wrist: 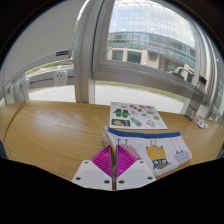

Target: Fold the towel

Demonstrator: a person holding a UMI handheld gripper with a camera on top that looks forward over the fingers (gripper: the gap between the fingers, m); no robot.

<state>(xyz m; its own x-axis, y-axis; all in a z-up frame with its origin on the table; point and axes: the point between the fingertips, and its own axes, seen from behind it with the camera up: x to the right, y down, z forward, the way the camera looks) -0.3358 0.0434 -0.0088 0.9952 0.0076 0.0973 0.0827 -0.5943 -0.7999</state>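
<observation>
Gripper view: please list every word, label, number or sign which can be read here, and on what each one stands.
None can be read.
Towel, with owl pictures: no legible text.
Printed sheet on the table: markings too small to read.
Claw: no label visible.

Location: indoor room in an urban building. Evidence: curved wooden table (60, 135) set against large corner windows (150, 35); a multi-storey glass-fronted building (150, 45) is visible outside.
</observation>
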